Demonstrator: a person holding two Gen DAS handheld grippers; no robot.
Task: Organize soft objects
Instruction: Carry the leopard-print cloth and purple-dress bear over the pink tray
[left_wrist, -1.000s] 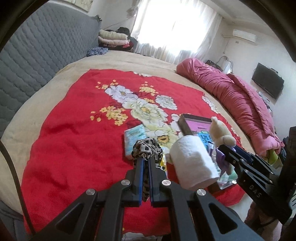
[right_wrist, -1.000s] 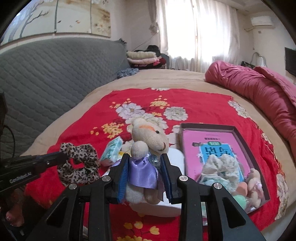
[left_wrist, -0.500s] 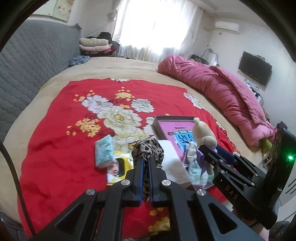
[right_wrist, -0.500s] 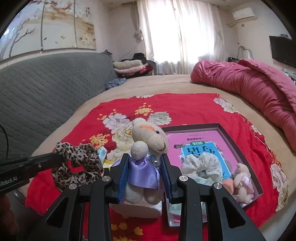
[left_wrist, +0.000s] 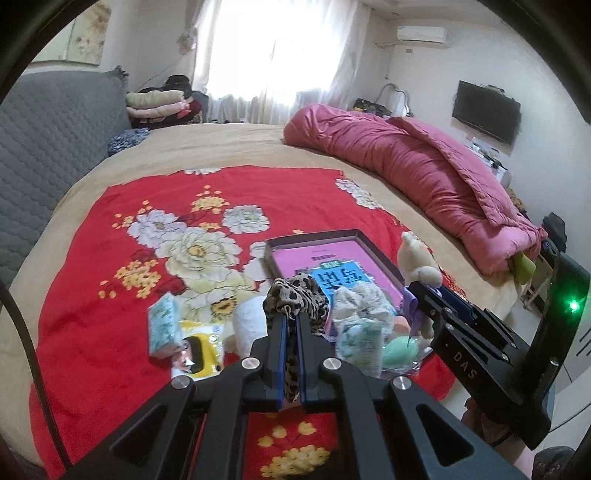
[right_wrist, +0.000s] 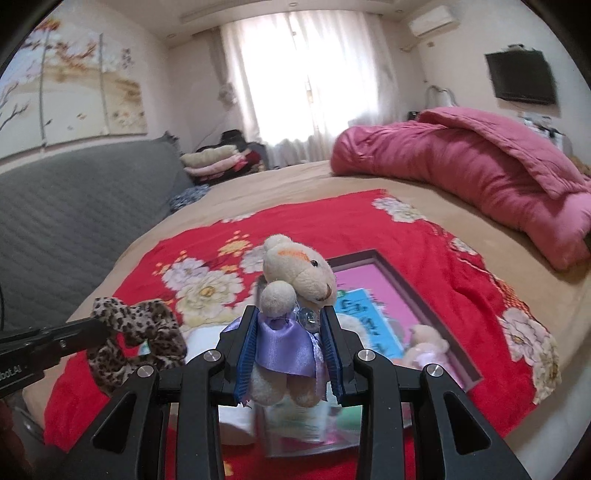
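Left claw (left_wrist: 291, 325): clamped on leopard scrunchie (left_wrist: 297, 295)
Right claw (right_wrist: 291, 347): clamped on plush bear (right_wrist: 295, 273), above tray (right_wrist: 424, 302)

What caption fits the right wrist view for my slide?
Right gripper holds a plush bear above the pink-lined tray; left gripper holds a leopard scrunchie.

**Reds, pinks and leopard spots**

The blanket (left_wrist: 110, 332) is bright red with white and yellow flowers, laid over a beige bed (left_wrist: 229, 147). The scrunchie (left_wrist: 295, 295) is leopard-spotted, tan and black. The plush bear (right_wrist: 295, 269) is cream with a lilac satin skirt. The box (left_wrist: 314, 240) is dark-rimmed with a pink and blue inside. The quilt (left_wrist: 424, 166) is rose pink; the headboard (left_wrist: 48, 122) is grey, quilted.
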